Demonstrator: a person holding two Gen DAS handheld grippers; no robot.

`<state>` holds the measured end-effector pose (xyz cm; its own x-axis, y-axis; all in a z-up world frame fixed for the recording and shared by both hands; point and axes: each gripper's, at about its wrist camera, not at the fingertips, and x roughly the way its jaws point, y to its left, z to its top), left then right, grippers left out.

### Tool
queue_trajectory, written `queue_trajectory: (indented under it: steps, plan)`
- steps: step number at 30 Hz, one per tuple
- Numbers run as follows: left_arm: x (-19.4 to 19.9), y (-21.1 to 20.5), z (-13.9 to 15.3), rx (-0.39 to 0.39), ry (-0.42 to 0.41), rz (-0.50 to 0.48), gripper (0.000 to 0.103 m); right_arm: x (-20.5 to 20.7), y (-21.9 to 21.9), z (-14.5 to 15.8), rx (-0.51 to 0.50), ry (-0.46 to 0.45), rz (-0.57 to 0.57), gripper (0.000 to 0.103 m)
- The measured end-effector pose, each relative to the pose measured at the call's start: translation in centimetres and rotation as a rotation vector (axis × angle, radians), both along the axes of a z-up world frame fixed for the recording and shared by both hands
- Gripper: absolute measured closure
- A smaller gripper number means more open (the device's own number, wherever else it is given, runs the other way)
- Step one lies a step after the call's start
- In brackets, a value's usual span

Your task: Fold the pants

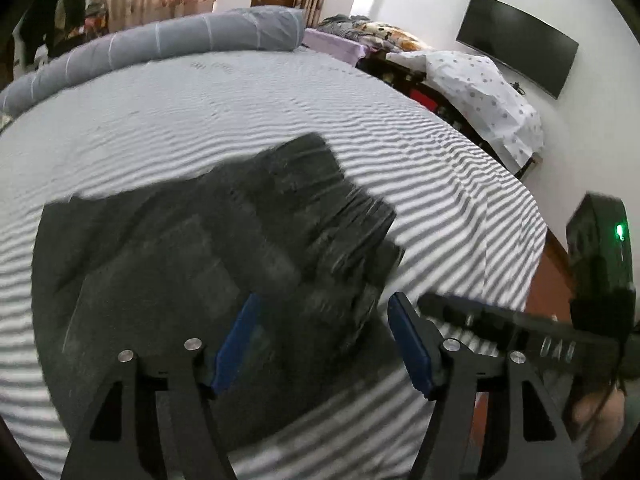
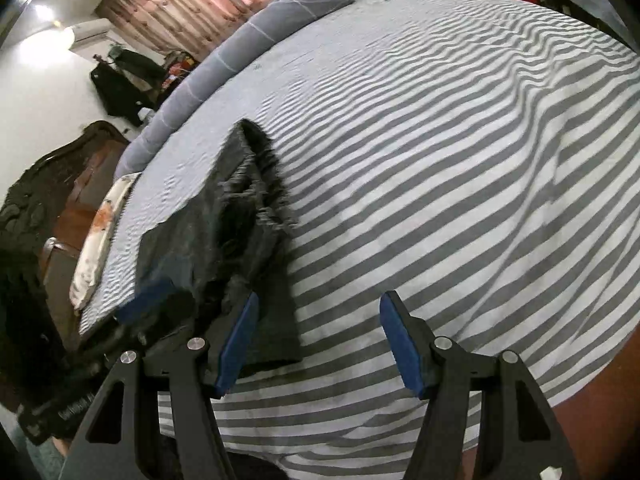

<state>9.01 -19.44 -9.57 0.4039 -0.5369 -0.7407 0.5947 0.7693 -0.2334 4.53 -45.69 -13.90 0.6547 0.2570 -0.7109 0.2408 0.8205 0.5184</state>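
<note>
Dark pants (image 1: 208,248) lay folded and rumpled on the striped bed sheet (image 2: 460,152).

The left gripper (image 1: 320,340) hung over the pants' near edge, jaws apart and empty. The right gripper (image 2: 316,336), also parted, held nothing, beside their near corner, with bare sheet stretching away rightward.

Black gripper (image 1: 320,344) frame, blue pads (image 1: 236,344), silver screws.

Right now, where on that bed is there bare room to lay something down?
The striped sheet is bare right of the dark pants, and between the pants and the rolled grey blanket. It is crowded near the bed's front edge, where both hand-held grippers meet the pants.
</note>
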Motion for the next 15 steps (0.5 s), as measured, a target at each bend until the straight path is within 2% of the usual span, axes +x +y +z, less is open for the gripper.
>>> queue_trajectory:
  steps: [3, 7, 10, 15]
  plan:
    - [-0.7, 3.0, -0.4, 0.034, 0.009, 0.043, 0.035, 0.4, 1.3, 0.8, 0.026, -0.035, 0.066, 0.041]
    - [-0.9, 7.0, -1.7, 0.106, 0.007, 0.106, 0.035, 2.3, 3.1, 1.6, 0.006, -0.032, 0.081, 0.039]
    - [-0.8, 9.4, -2.8, 0.127, 0.017, 0.141, 0.035, 4.1, 3.9, 1.6, 0.003, -0.008, 0.054, 0.039]
    - [-0.5, 11.5, -3.8, 0.128, 0.01, 0.17, 0.035, 6.6, 4.7, 0.7, 0.009, 0.091, -0.016, 0.042]
